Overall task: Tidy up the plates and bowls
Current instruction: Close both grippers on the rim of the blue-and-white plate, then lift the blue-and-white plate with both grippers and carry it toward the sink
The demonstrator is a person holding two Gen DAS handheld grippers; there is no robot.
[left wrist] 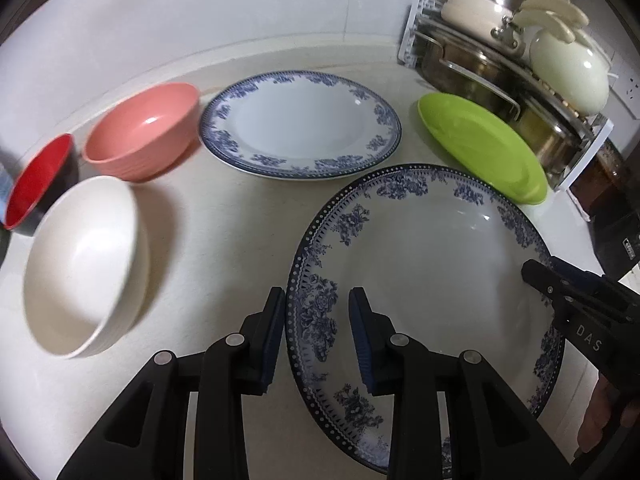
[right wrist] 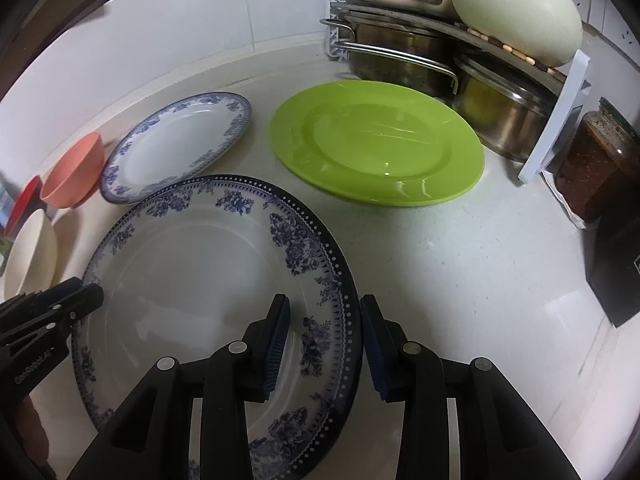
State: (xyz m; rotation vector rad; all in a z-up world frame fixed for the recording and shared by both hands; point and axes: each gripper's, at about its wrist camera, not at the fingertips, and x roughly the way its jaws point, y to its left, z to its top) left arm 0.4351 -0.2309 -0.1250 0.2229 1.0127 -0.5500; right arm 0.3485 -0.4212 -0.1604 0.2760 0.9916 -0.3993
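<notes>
L wrist: left gripper (left wrist: 317, 328) pinches the near big plate (left wrist: 420, 280) at its left rim, on the counter (left wrist: 224, 216). R wrist: right gripper (right wrist: 325, 336) pinches the same plate's right rim; green plate (right wrist: 376, 144) behind.

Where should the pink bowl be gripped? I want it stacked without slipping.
Grip the pink bowl at its rim, coming from above, one finger inside and one outside. It stands upright with its mouth open, and its wall is too wide to span; the side facing the white bowl looks clearest.
</notes>
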